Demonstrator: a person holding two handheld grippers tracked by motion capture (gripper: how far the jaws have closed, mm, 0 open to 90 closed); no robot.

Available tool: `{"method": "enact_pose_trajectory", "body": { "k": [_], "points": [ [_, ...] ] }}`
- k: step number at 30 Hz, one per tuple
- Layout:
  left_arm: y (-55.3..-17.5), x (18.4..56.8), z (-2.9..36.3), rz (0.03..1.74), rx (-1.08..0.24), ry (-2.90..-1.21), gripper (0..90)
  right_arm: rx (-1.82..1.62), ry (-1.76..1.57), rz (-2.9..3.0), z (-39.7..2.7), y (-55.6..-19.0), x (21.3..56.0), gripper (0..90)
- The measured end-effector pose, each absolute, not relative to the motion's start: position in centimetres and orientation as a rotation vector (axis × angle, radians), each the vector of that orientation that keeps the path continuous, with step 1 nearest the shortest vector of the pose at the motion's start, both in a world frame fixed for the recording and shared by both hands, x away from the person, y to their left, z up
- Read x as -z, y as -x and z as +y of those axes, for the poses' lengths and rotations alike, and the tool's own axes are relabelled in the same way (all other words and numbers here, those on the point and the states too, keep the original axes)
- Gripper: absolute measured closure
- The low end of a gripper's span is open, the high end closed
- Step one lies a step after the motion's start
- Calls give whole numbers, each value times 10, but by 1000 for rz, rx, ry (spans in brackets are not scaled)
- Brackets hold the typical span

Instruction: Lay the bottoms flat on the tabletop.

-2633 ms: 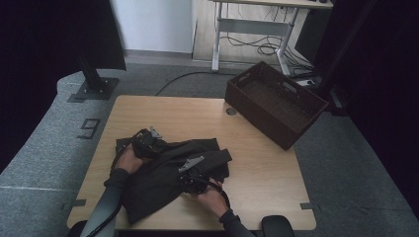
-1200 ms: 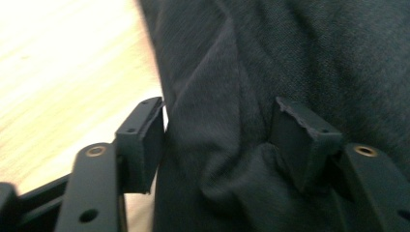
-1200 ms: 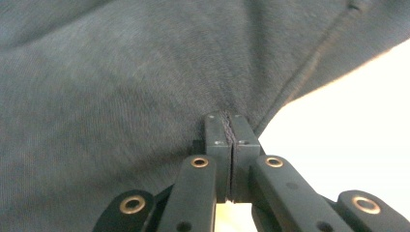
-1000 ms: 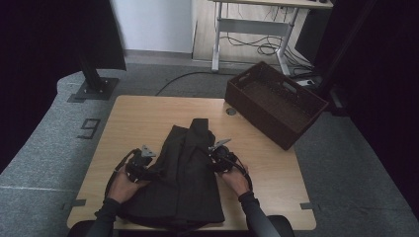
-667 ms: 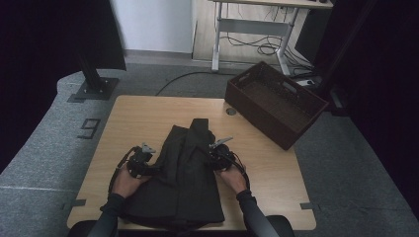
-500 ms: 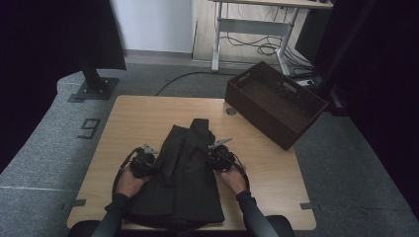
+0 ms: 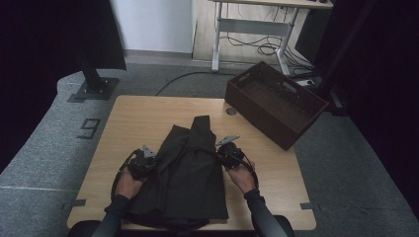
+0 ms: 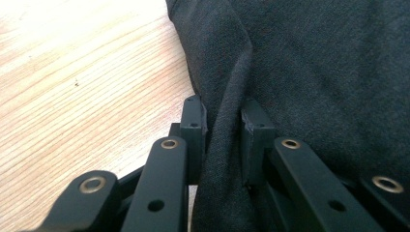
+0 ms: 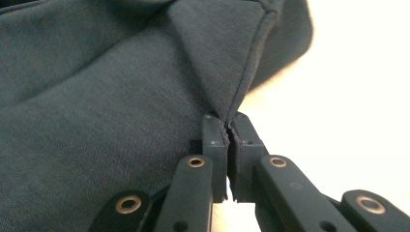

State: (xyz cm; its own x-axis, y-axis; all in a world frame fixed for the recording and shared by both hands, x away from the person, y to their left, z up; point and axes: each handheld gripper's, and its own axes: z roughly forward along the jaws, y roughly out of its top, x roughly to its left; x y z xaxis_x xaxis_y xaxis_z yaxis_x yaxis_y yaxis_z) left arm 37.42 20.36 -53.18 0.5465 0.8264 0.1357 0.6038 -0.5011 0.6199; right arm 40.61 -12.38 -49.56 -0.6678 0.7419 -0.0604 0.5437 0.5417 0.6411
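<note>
Now gripping dark grey cloth garment (image 7: pixel 190 173) at both side edges.
Left gripper (image 8: pixel 223 121) just closed onto a fold; right gripper (image 9: pixel 229 126) pinching the seam, on light wooden table (image 7: pixel 138 116).

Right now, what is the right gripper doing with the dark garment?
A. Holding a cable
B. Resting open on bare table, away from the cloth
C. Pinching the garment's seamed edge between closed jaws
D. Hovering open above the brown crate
C: in the right gripper view, the right gripper has its jaws pressed together on the seamed edge of the dark garment, and the high view shows it at the cloth's right side.
</note>
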Motion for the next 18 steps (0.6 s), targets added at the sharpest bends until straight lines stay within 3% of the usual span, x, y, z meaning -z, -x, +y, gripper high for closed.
{"method": "enact_pose_trajectory", "body": {
  "k": [18],
  "points": [
    [-372,532,227,1217,-676,-2269,751,-743,-1138,2341,-169,-414,476,870]
  ]
}}
